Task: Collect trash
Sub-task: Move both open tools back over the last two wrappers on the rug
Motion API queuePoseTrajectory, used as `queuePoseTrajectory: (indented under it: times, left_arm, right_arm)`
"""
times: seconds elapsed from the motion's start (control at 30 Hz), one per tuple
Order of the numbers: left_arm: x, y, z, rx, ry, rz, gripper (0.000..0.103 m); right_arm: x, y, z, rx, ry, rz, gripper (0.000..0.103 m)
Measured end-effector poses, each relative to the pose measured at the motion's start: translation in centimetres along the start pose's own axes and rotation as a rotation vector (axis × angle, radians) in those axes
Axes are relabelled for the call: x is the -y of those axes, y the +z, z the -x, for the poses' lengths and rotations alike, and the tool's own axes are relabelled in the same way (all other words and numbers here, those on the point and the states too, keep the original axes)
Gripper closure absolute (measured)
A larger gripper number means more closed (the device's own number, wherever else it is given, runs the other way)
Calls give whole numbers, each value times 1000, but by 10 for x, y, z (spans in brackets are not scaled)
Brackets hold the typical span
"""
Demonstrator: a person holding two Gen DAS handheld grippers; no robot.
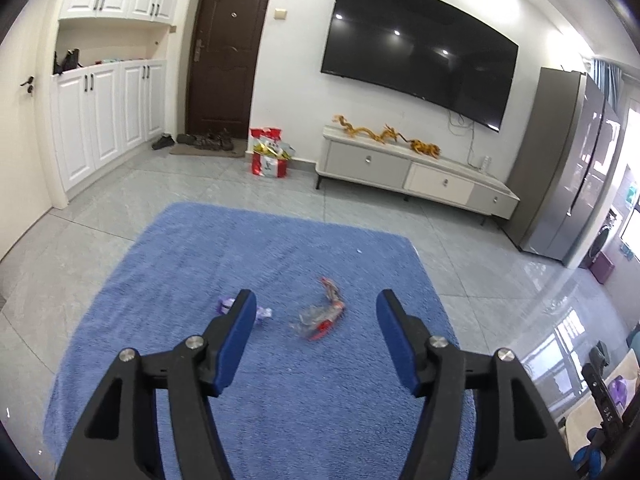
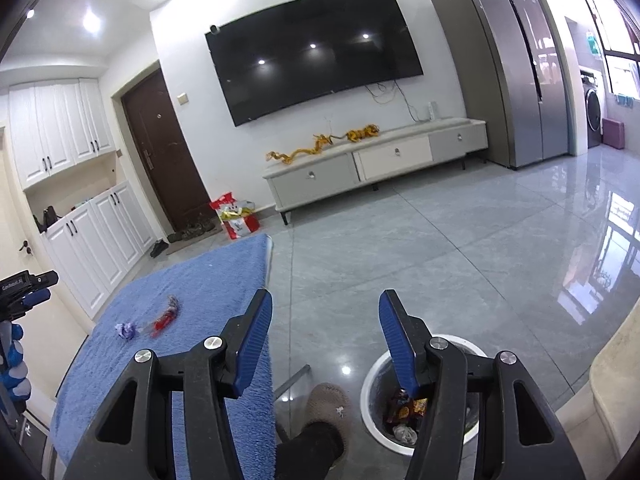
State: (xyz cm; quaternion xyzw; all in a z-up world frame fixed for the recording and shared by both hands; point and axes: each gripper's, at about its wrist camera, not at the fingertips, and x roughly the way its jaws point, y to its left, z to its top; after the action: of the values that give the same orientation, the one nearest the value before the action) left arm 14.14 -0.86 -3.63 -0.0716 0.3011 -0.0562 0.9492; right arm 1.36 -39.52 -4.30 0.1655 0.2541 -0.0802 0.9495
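In the left wrist view, the left gripper (image 1: 316, 312) is wide open and holds nothing. It hangs over a tabletop with a blue towel (image 1: 200, 248) on it. A red and clear wrapper (image 1: 322, 312) lies on the towel, between the two fingers as the camera sees it, but farther off. A small purple wrapper (image 1: 262, 313) lies just beside it, partly hidden behind one finger. In the right wrist view, the right gripper (image 2: 325, 308) is wide open too and is empty. It hangs above the gray floor (image 2: 460, 260), next to the towel's edge. Under it stands a white trash can (image 2: 370, 384) with some trash inside. A brown slipper (image 2: 328, 408) is beside the can. Both wrappers lie on the towel, well apart from this gripper.
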Motion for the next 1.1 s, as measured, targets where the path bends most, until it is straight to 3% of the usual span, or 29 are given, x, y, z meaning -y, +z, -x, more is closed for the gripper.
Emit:
queuePoseTrajectory:
  times: [0.23,0.67,0.8,1.1]
  left_arm:
    - [-26,-1,16,40,75,27,36]
    - [-117,-21,-3,-8,179,160,36]
    - [-125,-28,-7,-16,197,147,36]
    - [-106,-38,-16,-26,153,69,36]
  right_arm:
    - [-12,1,10,26,23,7,47]
    - [-47,1,-12,-44,36,57,47]
    - [-66,-3,-22,-65,61,80,47]
    - [-115,-11,-23,-88,114,175,47]
